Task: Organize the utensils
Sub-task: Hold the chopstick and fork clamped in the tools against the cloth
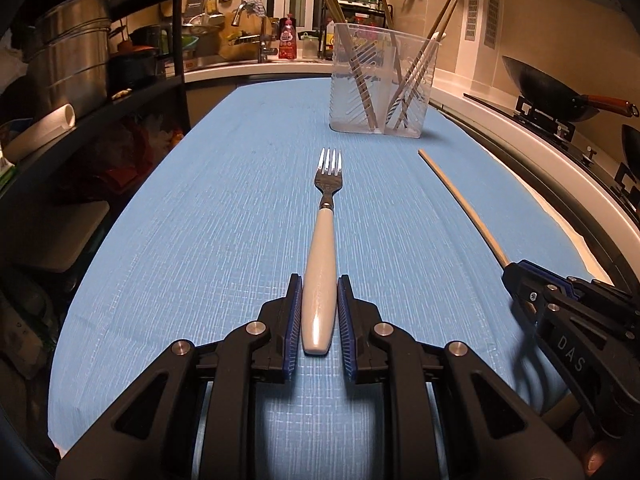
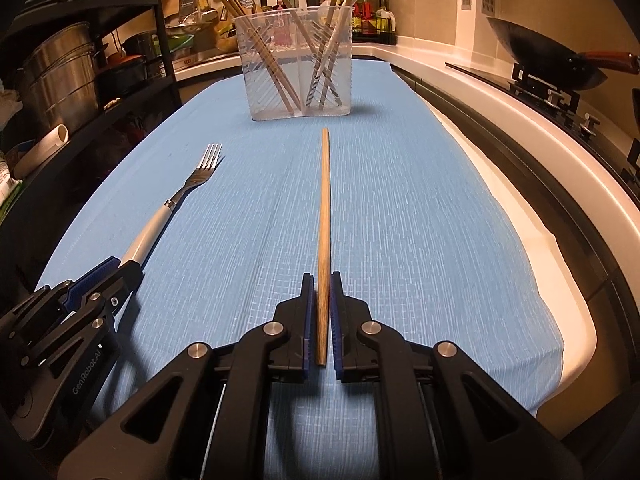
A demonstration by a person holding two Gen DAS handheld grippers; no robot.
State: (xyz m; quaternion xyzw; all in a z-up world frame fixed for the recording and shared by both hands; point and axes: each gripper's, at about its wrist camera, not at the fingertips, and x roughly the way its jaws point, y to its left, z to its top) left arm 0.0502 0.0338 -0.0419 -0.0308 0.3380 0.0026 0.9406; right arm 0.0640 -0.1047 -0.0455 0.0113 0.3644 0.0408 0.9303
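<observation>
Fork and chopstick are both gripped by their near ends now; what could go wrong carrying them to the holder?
The left gripper pinches the fork at the handle's tail, so the heavy tines may droop or twist. The right gripper holds the chopstick at its end too; the long tip could swing and catch the clear holder rim. Chopsticks already lean crosswise inside, possibly blocking insertion.

wok handle cut off, sink clutter indistinct

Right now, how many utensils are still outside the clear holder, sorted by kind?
Forks: 1, the fork held in the left tongs.
Chopsticks: 1, the chopstick held in the right tongs.
Total: 2 outside the clear holder.
</observation>
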